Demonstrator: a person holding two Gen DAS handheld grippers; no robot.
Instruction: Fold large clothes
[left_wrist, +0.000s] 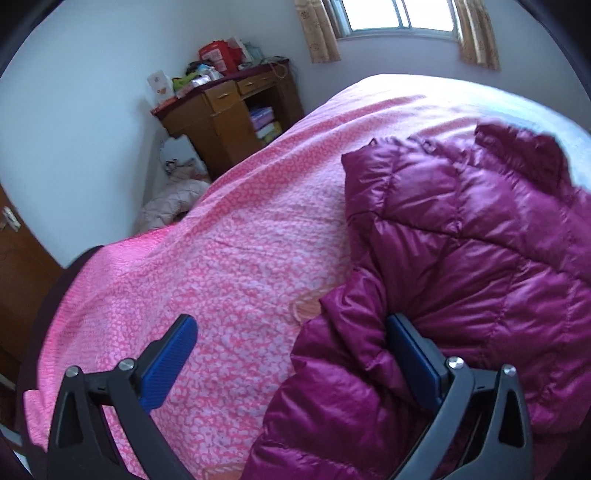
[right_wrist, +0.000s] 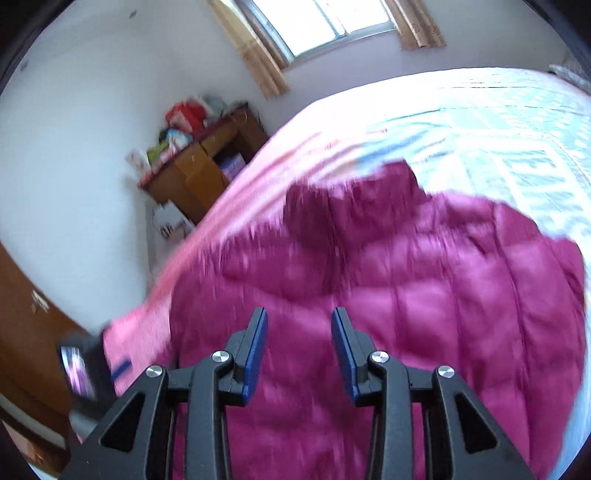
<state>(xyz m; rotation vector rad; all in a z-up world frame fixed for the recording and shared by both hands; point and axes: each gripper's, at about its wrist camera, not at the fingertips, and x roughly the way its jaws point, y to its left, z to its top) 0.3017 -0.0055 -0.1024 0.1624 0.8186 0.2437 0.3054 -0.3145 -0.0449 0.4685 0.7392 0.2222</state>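
Note:
A magenta quilted down jacket (left_wrist: 461, 236) lies on the pink patterned bedspread (left_wrist: 229, 258). My left gripper (left_wrist: 291, 332) is open wide just above the bed. Its right finger (left_wrist: 413, 354) presses into the jacket's near left edge and its left finger (left_wrist: 170, 358) is over bare bedspread. In the right wrist view the jacket (right_wrist: 424, 280) fills the middle, blurred by motion. My right gripper (right_wrist: 299, 350) is open and empty above the jacket's near part.
A cluttered wooden desk (left_wrist: 229, 107) stands by the wall beyond the bed's left side, with bags and a pale garment (left_wrist: 170, 203) on the floor. A curtained window (left_wrist: 399, 18) is at the back. A brown door (left_wrist: 22, 266) is at left.

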